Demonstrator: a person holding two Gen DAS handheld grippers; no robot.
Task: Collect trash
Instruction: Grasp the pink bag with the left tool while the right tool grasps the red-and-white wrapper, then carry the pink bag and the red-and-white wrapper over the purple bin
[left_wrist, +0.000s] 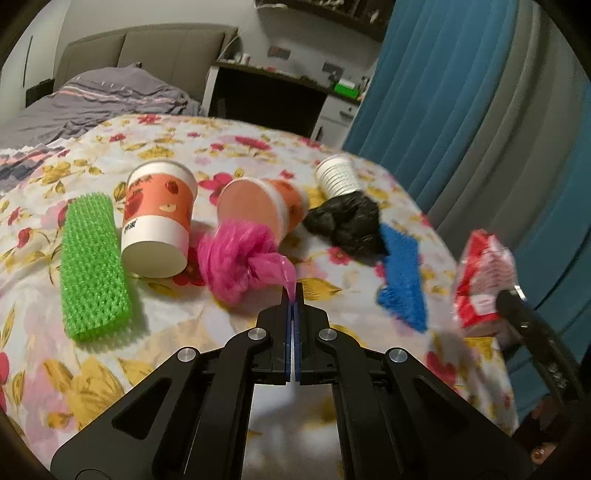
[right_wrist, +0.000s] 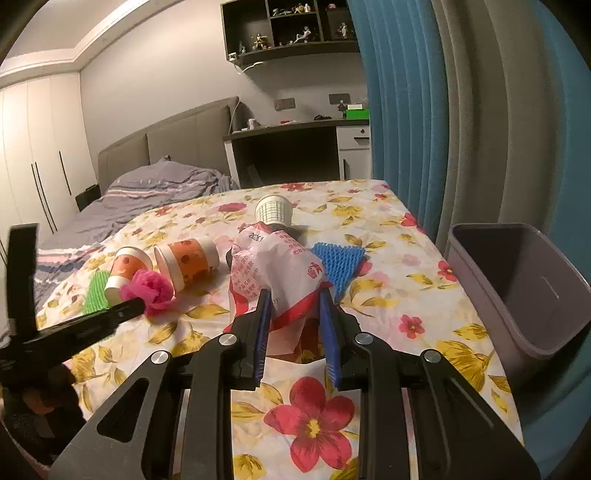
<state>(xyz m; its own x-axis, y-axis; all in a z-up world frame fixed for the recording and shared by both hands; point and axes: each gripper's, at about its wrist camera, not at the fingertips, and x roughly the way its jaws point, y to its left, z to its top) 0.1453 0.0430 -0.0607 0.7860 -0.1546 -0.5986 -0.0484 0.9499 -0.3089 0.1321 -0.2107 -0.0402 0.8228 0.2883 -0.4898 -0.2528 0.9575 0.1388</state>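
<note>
The left gripper (left_wrist: 294, 295) had its fingers pressed together on a thin tail of the pink plastic bag (left_wrist: 240, 258). The bag lay on the flowered cloth (left_wrist: 155, 147) of the worktop, just in front of a tipped orange cup (left_wrist: 266, 206). A second orange cup (left_wrist: 159, 218) lay beside a green brush (left_wrist: 94, 266). The right gripper (right_wrist: 293, 306) held a red and white wrapper (right_wrist: 273, 269) between its fingers, lifted above the cloth. A grey bin (right_wrist: 517, 288) stood at the worktop's right edge. A blue brush (right_wrist: 340, 266), a black bag (left_wrist: 347, 225) and a white ribbed cup (right_wrist: 273, 210) lay further back.
</note>
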